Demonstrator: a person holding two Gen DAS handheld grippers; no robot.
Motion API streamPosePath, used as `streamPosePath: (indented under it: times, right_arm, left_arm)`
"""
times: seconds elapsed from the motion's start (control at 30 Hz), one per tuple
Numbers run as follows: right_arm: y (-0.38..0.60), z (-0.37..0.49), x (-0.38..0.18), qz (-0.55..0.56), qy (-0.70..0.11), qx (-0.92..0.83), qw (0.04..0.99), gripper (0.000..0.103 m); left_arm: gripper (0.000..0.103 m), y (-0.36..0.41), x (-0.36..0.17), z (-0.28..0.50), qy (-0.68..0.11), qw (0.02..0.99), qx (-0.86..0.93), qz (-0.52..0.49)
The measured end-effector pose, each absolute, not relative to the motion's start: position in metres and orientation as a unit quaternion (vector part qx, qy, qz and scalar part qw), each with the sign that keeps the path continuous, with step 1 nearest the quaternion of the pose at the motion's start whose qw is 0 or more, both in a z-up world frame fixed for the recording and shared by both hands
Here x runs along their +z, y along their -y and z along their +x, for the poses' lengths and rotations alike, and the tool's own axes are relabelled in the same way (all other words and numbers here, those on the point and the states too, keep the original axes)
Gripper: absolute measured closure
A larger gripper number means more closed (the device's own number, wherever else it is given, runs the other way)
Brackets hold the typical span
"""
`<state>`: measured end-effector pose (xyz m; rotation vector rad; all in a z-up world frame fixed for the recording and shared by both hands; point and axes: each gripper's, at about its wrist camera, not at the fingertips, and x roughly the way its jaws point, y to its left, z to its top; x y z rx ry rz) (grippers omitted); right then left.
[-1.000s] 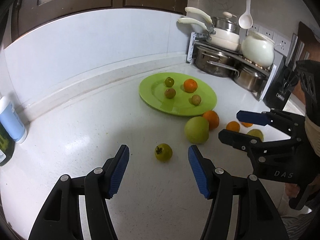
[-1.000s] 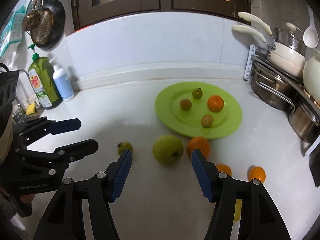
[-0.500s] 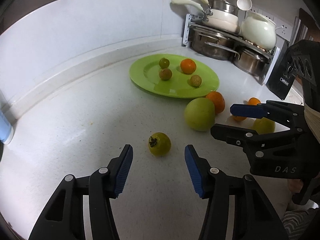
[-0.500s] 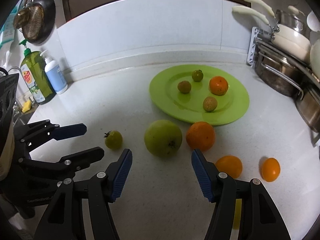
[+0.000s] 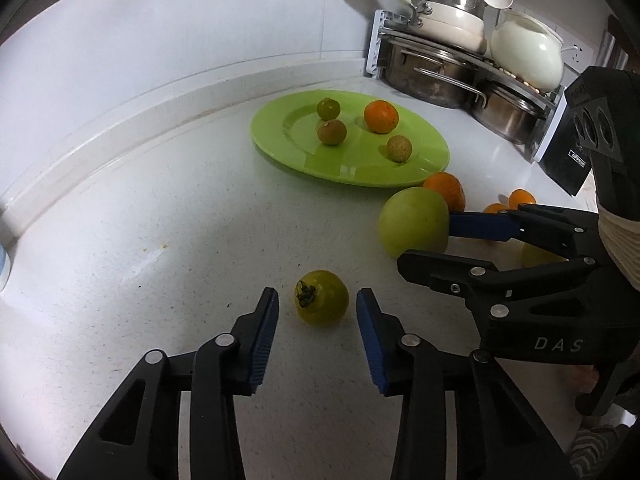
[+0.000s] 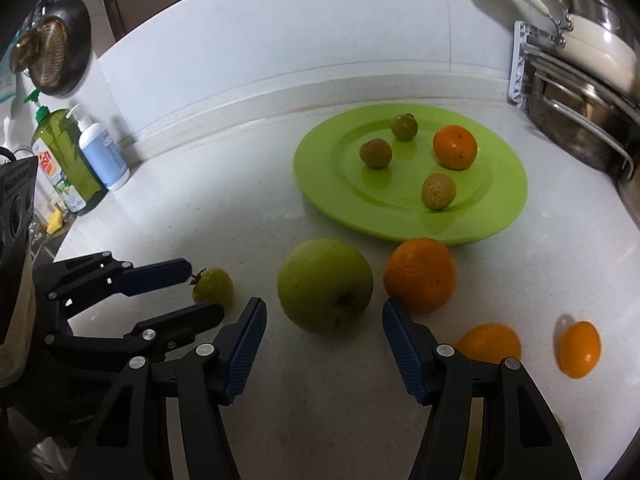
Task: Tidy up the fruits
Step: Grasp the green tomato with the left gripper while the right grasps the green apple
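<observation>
A green plate point(image 5: 424, 160) point(image 6: 504, 200) holds several small fruits, one an orange point(image 6: 455, 147). On the white counter lie a small green tomato point(image 5: 321, 297) point(image 6: 213, 285), a big green apple point(image 5: 414, 222) point(image 6: 325, 285), a large orange point(image 6: 420, 275) and two small oranges point(image 6: 489, 342) point(image 6: 580, 349). My left gripper point(image 5: 317, 300) is open, its fingertips either side of the tomato, not touching. My right gripper point(image 6: 324, 316) is open with its tips just short of the apple.
A rack of steel pots and a white jug point(image 5: 524, 54) stands at the back right. Soap bottles point(image 6: 70, 164) stand at the left by the wall. A black box point(image 5: 564, 160) sits at the right. A yellow fruit point(image 5: 536, 254) lies behind the right gripper.
Both grippers have moved forward and down. The left one has closed in around the tomato; the right one has come up to the apple. No fruit has moved.
</observation>
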<state>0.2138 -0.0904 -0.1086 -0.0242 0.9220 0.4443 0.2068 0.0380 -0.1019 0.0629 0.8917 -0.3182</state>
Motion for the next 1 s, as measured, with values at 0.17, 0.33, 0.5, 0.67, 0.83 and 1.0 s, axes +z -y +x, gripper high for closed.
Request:
streamPosePath:
  times: [0.17, 0.33, 0.5, 0.67, 0.83, 1.0]
  right_arm:
    - [0.086, 0.217, -0.110, -0.015, -0.439, 0.215, 0.872, 0.043]
    - [0.084, 0.218, -0.111, -0.022, -0.435, 0.211, 0.875, 0.052]
    - [0.085, 0.219, -0.112, -0.023, -0.433, 0.212, 0.876, 0.052]
    - [0.085, 0.218, -0.111, -0.020, -0.435, 0.215, 0.874, 0.052]
    - [0.084, 0.213, -0.106, -0.018, -0.433, 0.218, 0.874, 0.052]
    - [0.085, 0.205, -0.095, -0.017, -0.425, 0.221, 0.878, 0.052]
  left_arm:
    - [0.070, -0.041, -0.106, 0.211, -0.436, 0.886, -0.155, 0.017]
    - [0.074, -0.041, -0.107, 0.211, -0.437, 0.885, -0.158, 0.016]
    - [0.074, -0.046, -0.102, 0.210, -0.430, 0.890, -0.151, 0.004]
    - [0.074, -0.047, -0.097, 0.208, -0.423, 0.894, -0.149, 0.004]
    - [0.074, -0.048, -0.090, 0.204, -0.417, 0.897, -0.147, 0.001]
    - [0.074, -0.048, -0.080, 0.197, -0.405, 0.902, -0.147, -0.005]
